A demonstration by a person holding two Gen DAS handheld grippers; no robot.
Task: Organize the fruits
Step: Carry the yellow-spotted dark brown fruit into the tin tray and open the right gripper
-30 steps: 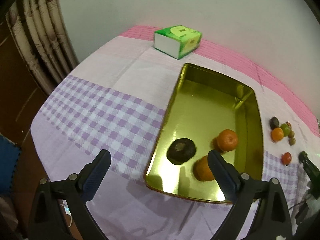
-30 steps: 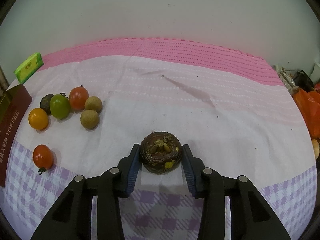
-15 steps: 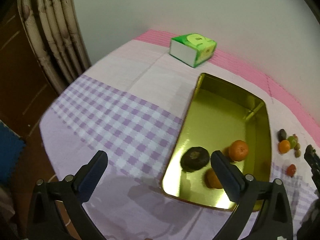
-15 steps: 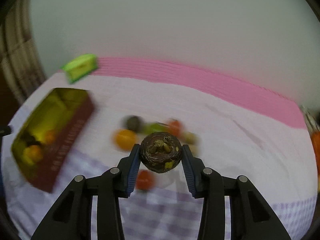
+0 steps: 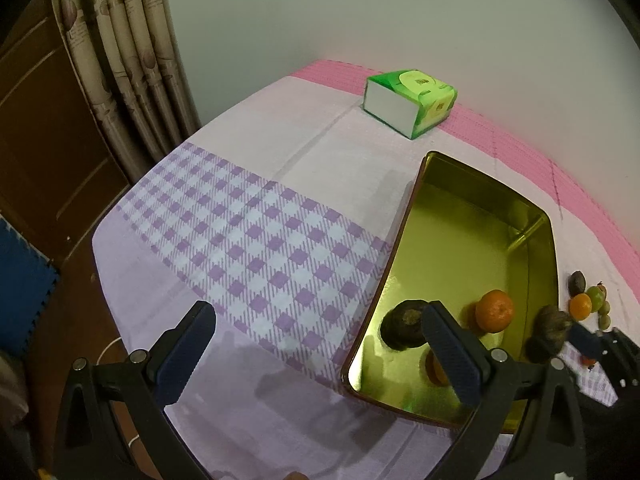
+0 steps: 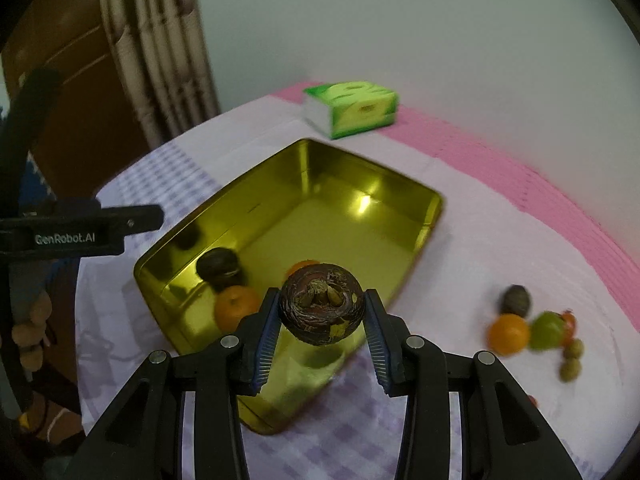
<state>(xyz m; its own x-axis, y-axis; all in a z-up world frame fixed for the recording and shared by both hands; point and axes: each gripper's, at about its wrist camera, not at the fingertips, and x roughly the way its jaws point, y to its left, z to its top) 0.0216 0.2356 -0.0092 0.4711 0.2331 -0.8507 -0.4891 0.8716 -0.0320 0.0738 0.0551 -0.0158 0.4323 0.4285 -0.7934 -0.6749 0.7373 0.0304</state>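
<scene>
One legible mark from my station: "GenRobot.AI", white lettering on the black body of the left gripper (image 6: 80,236), seen at the left edge of the right wrist view. The green tissue box (image 5: 412,106) carries round printed emblems on its top and end faces, but I cannot read any characters on them in either view. I find nothing else readable on the gold tin (image 6: 424,216) or the cloth.
</scene>
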